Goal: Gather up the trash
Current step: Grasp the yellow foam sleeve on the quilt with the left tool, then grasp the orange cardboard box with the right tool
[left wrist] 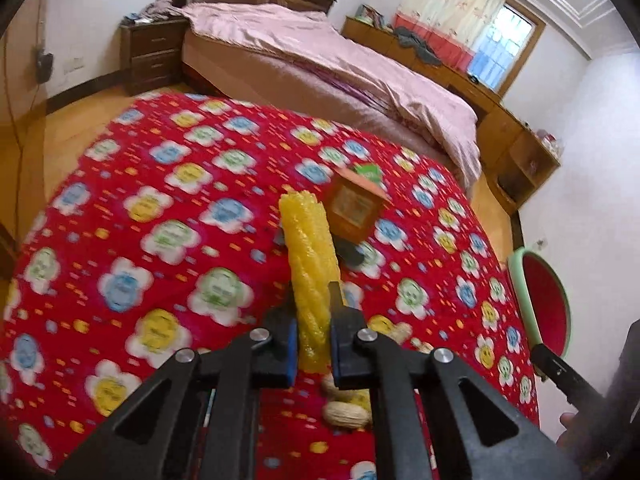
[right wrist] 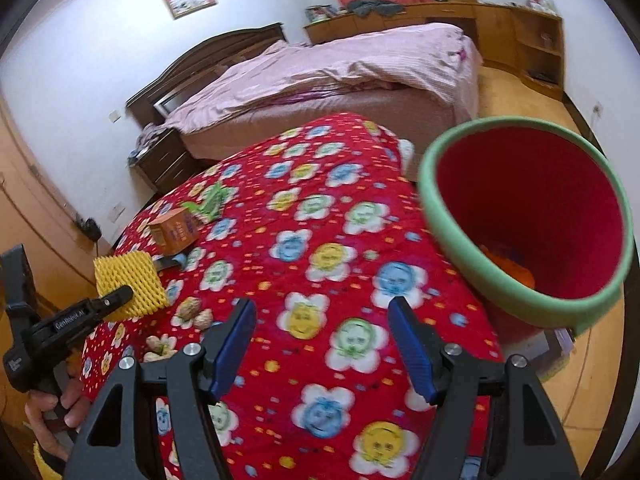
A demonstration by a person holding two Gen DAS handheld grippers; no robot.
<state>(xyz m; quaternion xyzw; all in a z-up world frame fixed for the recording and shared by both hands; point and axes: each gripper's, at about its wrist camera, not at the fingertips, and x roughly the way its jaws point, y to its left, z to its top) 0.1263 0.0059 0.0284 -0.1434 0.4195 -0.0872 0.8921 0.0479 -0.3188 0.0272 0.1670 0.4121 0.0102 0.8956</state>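
A bedroom, and in front a tabletop (right wrist: 320, 208) under a red flowered cloth. Nearest, the left hand-held gripper (left wrist: 314, 320) is clamped narrow on a yellow foam net (left wrist: 310, 264), pinching its lower part with the rest standing free above the cloth. The net looks light, soft and crushable, so a pinch anywhere should hold. Peanut shells (left wrist: 346, 414) lie just below, brittle and small. The right hand-held gripper (right wrist: 322, 344) hangs wide and empty. Farther off sit an orange box (right wrist: 176, 230) and a green wrapper (right wrist: 210, 202), blurred. The bin (right wrist: 528, 220) stands beyond the table's edge, its base cut off and its contents hard to tell.
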